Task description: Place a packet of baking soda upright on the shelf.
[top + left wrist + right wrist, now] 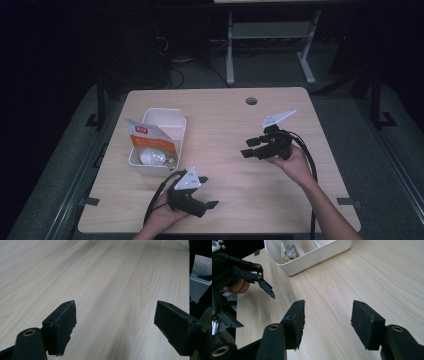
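We see a frosted white glass light bulb [152, 157] w/ its orange-and-clear plastic pack [150, 137], both lying in the white rectangular plastic tub [181, 131] at table left. Left gripper [209, 204] and right gripper [251, 148]: jaws apart, nothing held.

Left-centre of the light wooden table [225, 120]: white rectangular plastic bin [176, 131] | in it: frosted glass light bulb [152, 157] under orange-and-clear packet [147, 136] | near-left edge: left gripper [210, 205] | right of bin, well apart: right gripper [248, 148]
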### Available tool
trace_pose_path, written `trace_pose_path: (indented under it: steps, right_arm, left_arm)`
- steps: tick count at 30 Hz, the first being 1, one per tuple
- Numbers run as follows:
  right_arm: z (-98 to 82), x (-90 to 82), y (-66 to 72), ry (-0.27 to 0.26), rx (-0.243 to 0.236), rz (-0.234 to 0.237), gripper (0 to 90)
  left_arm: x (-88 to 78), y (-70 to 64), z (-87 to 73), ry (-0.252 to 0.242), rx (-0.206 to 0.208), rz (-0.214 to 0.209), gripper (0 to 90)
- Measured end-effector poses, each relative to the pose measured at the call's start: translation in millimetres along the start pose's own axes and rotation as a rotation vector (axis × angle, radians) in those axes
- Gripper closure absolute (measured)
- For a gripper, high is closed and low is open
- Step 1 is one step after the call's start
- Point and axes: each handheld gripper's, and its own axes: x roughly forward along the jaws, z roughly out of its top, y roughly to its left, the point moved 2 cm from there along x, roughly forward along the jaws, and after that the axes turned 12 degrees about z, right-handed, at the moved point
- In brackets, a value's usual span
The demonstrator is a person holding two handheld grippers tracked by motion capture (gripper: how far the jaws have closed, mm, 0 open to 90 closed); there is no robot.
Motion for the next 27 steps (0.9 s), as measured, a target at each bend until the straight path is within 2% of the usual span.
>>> trace_pose_path:
  steps: [17, 27]
  right_arm:
    - [-47.3, -20.4, 7.3, -0.011, 0.051, -0.022, 43.2]
    - [-87.9, -16.9, 15.7, 0.003, 0.082, -0.033, 41.4]
  left_arm:
    - [0.6, 0.4, 0.1, -0.003, -0.002, 0.006, 17.6]
    - [1.5, -0.3, -0.1, 0.004, 0.004, 0.005, 17.6]
